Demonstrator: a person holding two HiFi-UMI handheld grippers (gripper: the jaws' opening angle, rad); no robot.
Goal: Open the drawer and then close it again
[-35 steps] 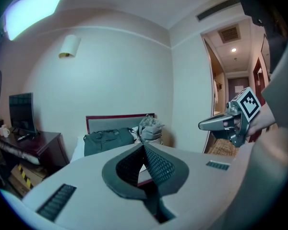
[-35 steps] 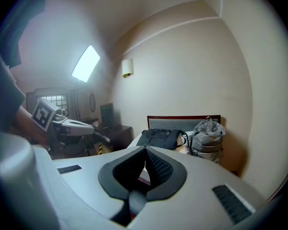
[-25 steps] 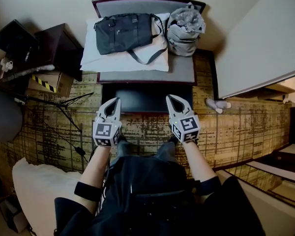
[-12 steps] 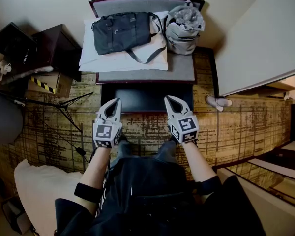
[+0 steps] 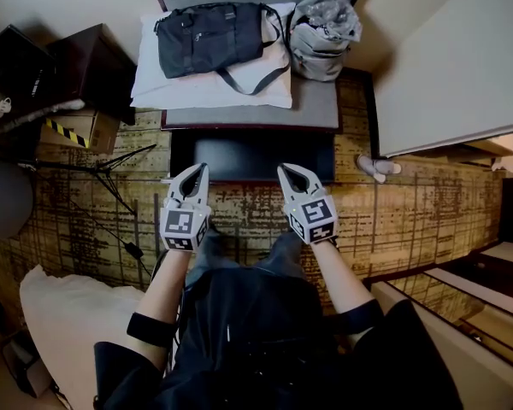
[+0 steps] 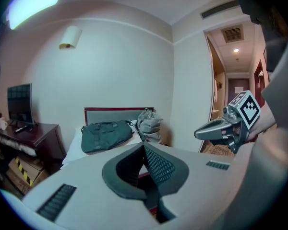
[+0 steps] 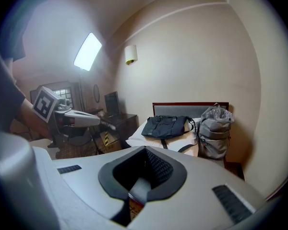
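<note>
The right hand-held gripper (image 7: 144,149) fills the foreground, its pale grey jaws pressed together with nothing between them. Beyond it, a dark green fabric duffel bag (image 7: 166,125) lies on a white pillow (image 7: 149,137) before a red-framed, grey-padded headboard (image 7: 182,109). A grey backpack (image 7: 215,134) stands upright just right of the duffel bag. The left hand-held gripper (image 7: 108,124) hangs at the left.

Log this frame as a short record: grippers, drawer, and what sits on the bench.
left gripper: shut, empty, held in front of the drawer
right gripper: shut, empty, held in front of the drawer
drawer: dark, under the bench; open or closed unclear
bench: white pillow with dark duffel bag on it; grey backpack beside
floor: patterned carpet
</note>
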